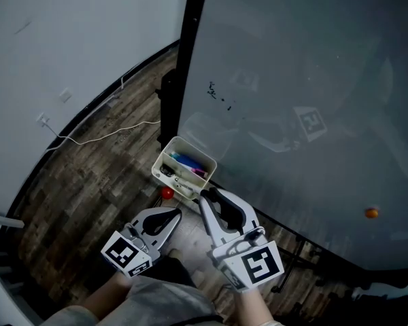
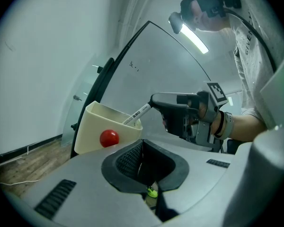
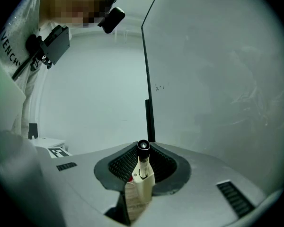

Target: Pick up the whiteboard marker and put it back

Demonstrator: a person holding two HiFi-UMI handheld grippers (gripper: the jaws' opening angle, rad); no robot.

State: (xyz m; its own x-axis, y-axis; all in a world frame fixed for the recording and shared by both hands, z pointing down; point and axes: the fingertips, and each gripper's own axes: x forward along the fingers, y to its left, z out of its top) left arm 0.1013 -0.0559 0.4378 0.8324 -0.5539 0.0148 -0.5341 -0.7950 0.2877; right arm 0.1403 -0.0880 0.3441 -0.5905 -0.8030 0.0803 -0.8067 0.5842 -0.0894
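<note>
A white whiteboard marker [image 2: 137,113] with a black end [image 3: 143,146] is held in my right gripper [image 1: 205,194], which is shut on it. Its far end dips into the cream pen box [image 1: 164,156] fixed at the whiteboard's lower corner; in the left gripper view the marker slants down over the box's rim [image 2: 109,115]. Several other markers [image 1: 189,163] lie inside the box. My left gripper [image 1: 177,213] hangs just below the box, shut with nothing between its jaws. From its own view, my left gripper [image 2: 142,157] looks past the box at the right gripper [image 2: 154,100].
A red round magnet [image 1: 166,193] sits on the box's outer side. The grey whiteboard [image 1: 306,100] fills the right, with its black frame post [image 1: 187,53] at its left edge. A white cable [image 1: 102,136] trails over the wooden floor [image 1: 88,182]. An orange magnet [image 1: 371,213] sticks to the board.
</note>
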